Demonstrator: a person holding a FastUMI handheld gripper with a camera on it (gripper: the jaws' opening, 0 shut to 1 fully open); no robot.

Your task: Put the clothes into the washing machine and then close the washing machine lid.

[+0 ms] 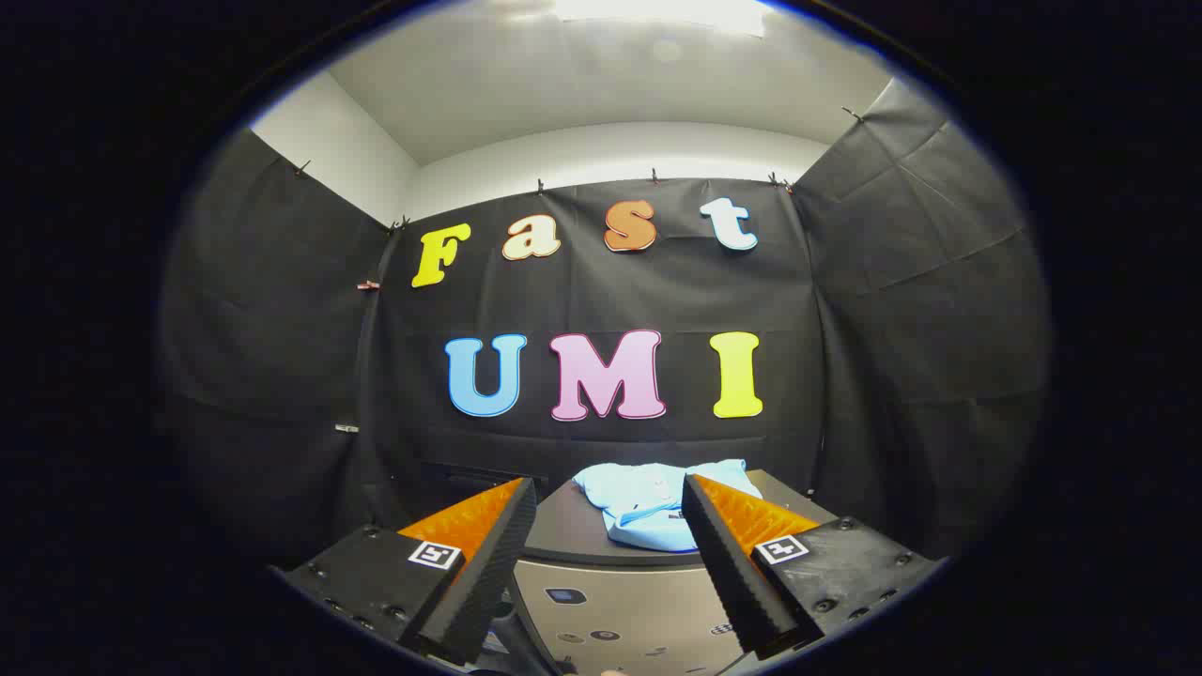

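Clothes first: a light blue garment (657,512) lies crumpled on the dark top of the washing machine (573,535), toward its far side, close to the black cloth wall (601,451). From your vantage it sits just ahead of the fingers and between their tips, with its right part running behind the right finger. A small pale mark shows on the fabric; too small to make out.

Your tool (608,493) hangs in the air short of the garment, jaws spread wide, nothing between them and nothing touched. Both fingers (488,554) are black with ribbed inner faces and orange outer faces, and each base carries a small square black-and-white marker.

Washing machine: you see its dark, rounded top with the garment resting on it, and below that a pale grey front panel (620,601) with a few small dark marks or buttons, visible in the gap between your fingers. Whether the lid is open or closed, you cannot tell from here; the top reads as one flat dark surface.

Black cloth drapes the booth on all three sides, clipped along its upper edge, with white wall (610,150) above it.
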